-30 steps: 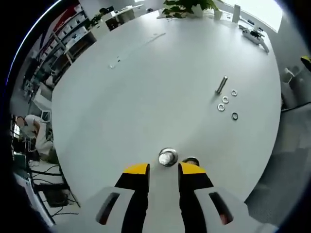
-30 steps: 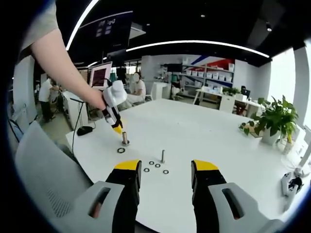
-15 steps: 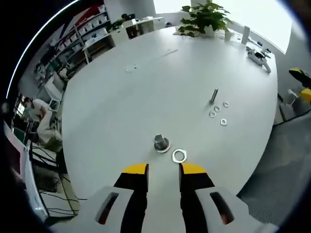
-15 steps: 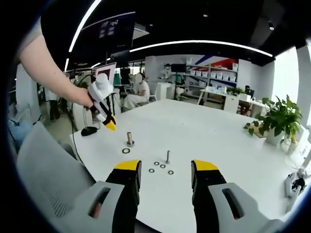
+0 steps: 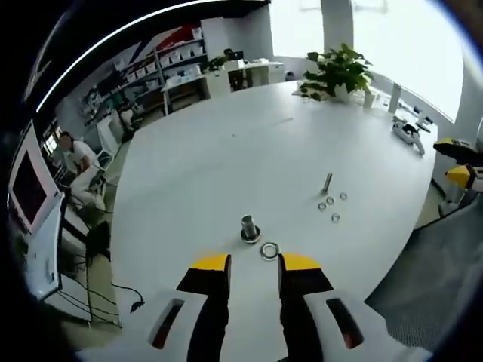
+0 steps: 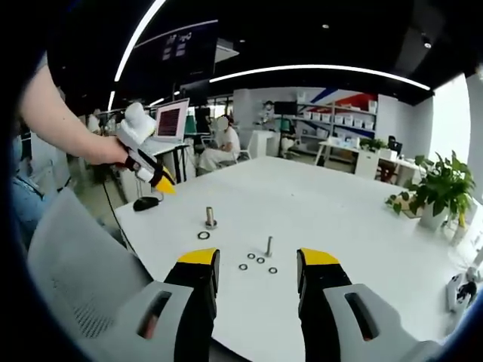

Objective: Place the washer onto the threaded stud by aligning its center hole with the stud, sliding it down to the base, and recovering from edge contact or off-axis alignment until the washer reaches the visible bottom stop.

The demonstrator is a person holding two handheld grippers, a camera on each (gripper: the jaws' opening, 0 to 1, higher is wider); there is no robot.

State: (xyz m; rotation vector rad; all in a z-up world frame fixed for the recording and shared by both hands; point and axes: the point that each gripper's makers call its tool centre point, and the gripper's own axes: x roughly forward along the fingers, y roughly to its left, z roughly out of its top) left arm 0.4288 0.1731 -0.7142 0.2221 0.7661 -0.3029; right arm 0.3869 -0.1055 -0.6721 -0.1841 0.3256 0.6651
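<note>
left gripper (image 5: 253,263): I see grey body, black jaws, yellow tips
right gripper (image 6: 256,258): I see the same colours, dark slot in each grey shoulder

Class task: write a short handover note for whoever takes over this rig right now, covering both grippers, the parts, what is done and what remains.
Left gripper: open, empty, raised above the table edge.
Right gripper: open, empty, held off the table.
Large stud stands upright with one washer at its base.
Loose washer lies flat beside it.
Small bolt stands with four small washers around it.
Left to do: unclear whether the loose washer still goes on.
</note>
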